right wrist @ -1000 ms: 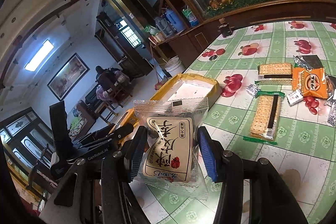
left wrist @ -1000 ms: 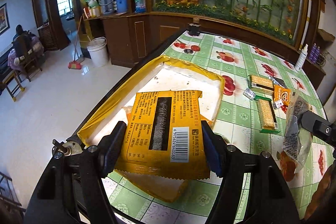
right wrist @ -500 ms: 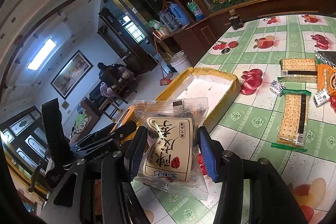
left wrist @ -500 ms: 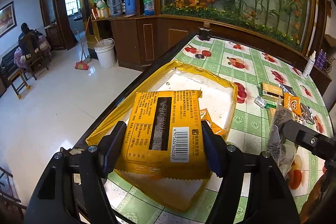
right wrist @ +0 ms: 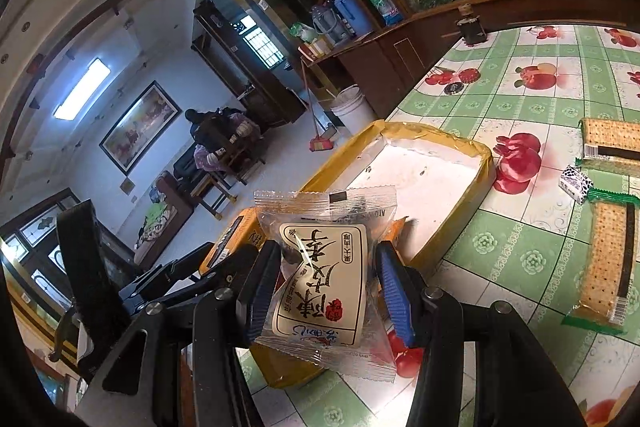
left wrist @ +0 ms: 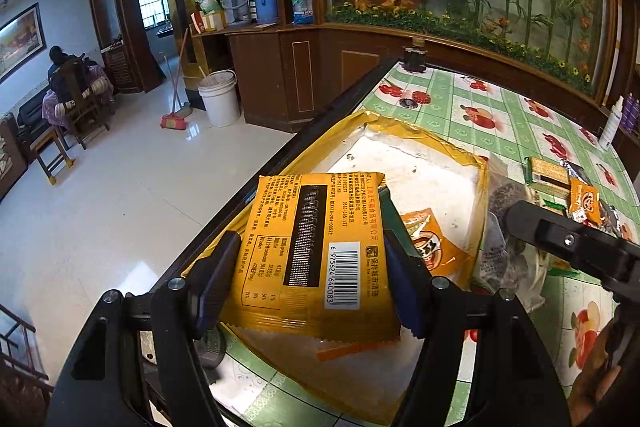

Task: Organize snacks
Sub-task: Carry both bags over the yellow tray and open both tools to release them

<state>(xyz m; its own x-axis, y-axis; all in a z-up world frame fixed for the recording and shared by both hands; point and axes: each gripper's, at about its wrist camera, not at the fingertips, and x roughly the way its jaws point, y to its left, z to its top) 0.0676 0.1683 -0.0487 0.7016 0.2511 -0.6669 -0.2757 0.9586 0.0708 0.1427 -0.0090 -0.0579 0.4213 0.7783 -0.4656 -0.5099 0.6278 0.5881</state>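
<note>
My left gripper (left wrist: 310,269) is shut on an orange snack packet (left wrist: 316,247), barcode side up, held above the near end of the yellow-rimmed white tray (left wrist: 424,171). Another orange packet (left wrist: 434,245) lies in the tray. My right gripper (right wrist: 326,279) is shut on a clear-wrapped pastry with a white label (right wrist: 324,291), held over the near corner of the tray (right wrist: 464,147). The right gripper arm (left wrist: 572,243) and its pastry (left wrist: 508,227) show at the tray's right side in the left wrist view. The left gripper (right wrist: 180,279) shows at left in the right wrist view.
Cracker packs (right wrist: 608,267) (right wrist: 612,141), a small white sweet (right wrist: 576,183) and an orange packet (left wrist: 584,199) lie on the green fruit-print tablecloth (right wrist: 520,99) right of the tray. The table's left edge (left wrist: 320,131) drops to the floor. A dark jar (left wrist: 414,57) stands at the far end.
Both grippers have moved closer over the tray with their packets still held. The right gripper's pastry has come up to the tray's right rim.
</note>
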